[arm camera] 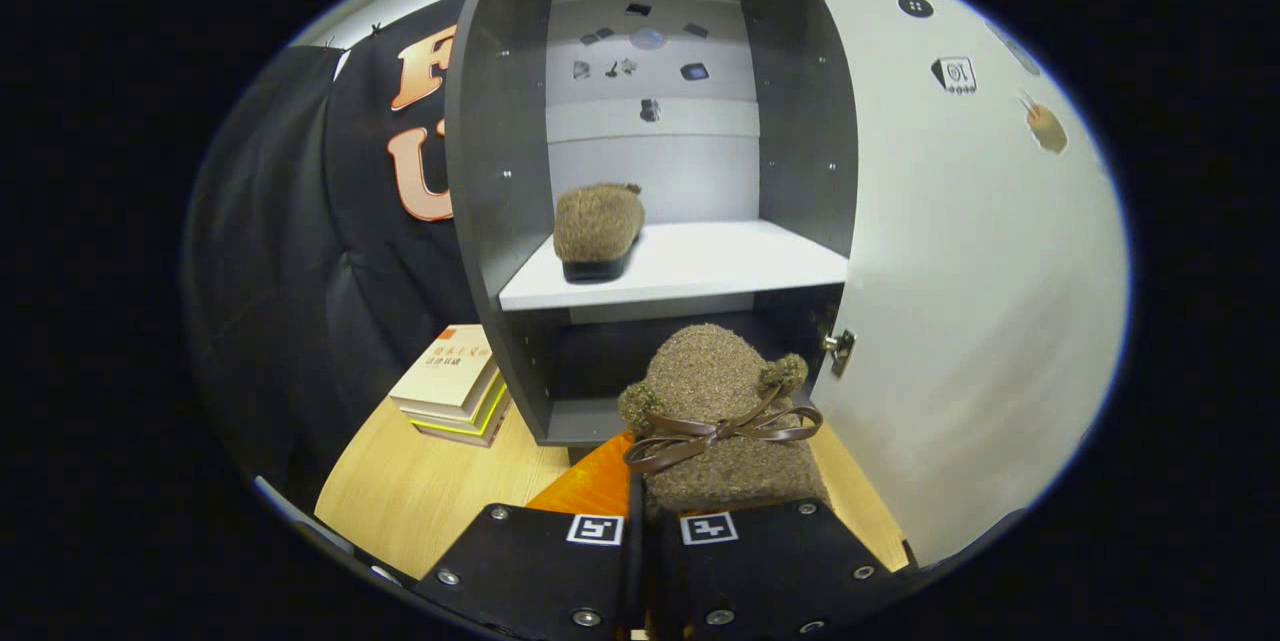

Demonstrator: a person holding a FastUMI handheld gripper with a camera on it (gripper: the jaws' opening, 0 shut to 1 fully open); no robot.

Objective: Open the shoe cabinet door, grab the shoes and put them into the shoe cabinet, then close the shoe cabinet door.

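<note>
Presently the shoe cabinet [490,171] stands on the wooden surface [420,491] with its door [960,301] swung fully open to the right, so the opening step is judged complete. Its shelf [720,266] already carries one fuzzy brown shoe [598,226], set near the shelf's left front corner, toe toward the back. A stack of books [455,391] lies on the surface just left of the cabinet's base.

The second shoe [715,421], matching and tied with a brown ribbon bow [715,433], is carried just ahead of the hand-held gripper [655,521], level with the lower compartment [600,371]. The fingers are drawn close together at the shoe's near end and appear clenched on it.

Step in hand: placing the second shoe. The next move calls for raising it over the shelf's front edge and setting it on the bare right half beside its mate, clear of the door hinge [838,349], before releasing.
</note>
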